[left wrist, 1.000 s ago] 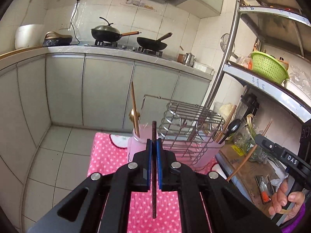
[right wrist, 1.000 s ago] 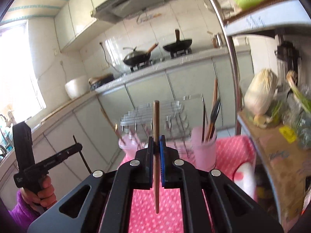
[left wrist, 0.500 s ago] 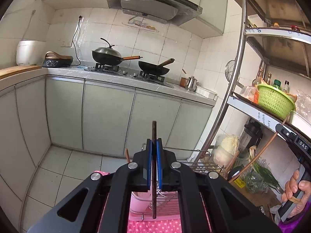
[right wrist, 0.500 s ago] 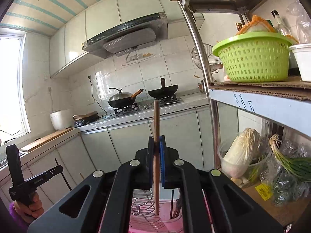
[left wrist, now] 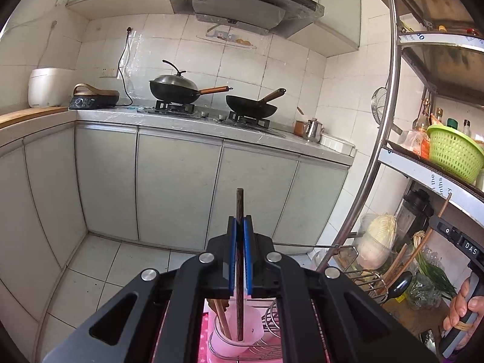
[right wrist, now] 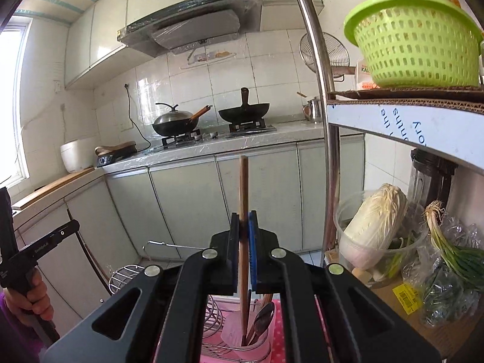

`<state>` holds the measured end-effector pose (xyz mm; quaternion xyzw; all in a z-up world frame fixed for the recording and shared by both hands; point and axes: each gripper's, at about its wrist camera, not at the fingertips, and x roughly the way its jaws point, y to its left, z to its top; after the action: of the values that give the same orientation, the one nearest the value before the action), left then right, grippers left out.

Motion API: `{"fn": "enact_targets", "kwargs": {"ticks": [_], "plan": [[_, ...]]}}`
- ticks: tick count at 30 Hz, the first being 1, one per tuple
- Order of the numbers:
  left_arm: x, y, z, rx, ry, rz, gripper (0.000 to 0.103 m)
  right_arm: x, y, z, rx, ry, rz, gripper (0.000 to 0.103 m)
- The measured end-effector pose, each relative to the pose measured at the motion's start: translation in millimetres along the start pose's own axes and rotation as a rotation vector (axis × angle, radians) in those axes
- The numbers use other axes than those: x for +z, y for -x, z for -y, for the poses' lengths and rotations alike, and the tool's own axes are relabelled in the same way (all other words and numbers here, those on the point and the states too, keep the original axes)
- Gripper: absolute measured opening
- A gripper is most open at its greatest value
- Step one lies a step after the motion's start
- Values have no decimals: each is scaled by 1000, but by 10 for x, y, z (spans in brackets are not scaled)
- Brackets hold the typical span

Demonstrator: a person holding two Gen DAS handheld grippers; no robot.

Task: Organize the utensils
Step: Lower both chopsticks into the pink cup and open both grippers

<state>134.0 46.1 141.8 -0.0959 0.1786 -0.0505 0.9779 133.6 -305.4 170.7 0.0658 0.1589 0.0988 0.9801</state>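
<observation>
Left tongs (left wrist: 239, 254): pads together on a dark chopstick (left wrist: 239, 208), clamped near its upper third. Stick stands near upright, long axis vertical; short top end pokes above the pads, longer lower part hangs down between the arms. Directly below its tip sits a pink cup (left wrist: 242, 332), one brown stick already leaning inside. Tip seems to sit at or just inside the cup mouth; cannot tell whether it touches the bottom.

Right tongs (right wrist: 243, 251): pads together on a light wooden chopstick (right wrist: 243, 187), gripped about midway, also near upright with a slight lean. Below it a second pink cup (right wrist: 245, 335) holding a spoon (right wrist: 263, 317) and other sticks; the lower end reaches down into that cup.

Taking the wire rack (left wrist: 360, 275) as landmark: each cup hangs at one end of it, left tongs above the left-end cup, right tongs above the right-end cup. Rack rests on a pink dotted cloth (right wrist: 279, 341) over the desk.

Judgement: each stick is lined up over the cup nearest its own hand, axis matching the cup's opening. What matters next is the vertical line, stick over mouth; either hand is equally near its own target. Risk: a tilted stick catching the rim or the rack wires.
</observation>
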Motion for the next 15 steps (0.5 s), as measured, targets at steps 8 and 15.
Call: {"fn": "enact_targets", "kwargs": {"ticks": [8,15], "plan": [[-298,-218,-27,-13,-1,-67,4,-276,-211,0,-10,6,-88,6],[-629,-366,-26,-27,-5,-153,4,-484,-337,5,-6,-1,-168,6]]}}
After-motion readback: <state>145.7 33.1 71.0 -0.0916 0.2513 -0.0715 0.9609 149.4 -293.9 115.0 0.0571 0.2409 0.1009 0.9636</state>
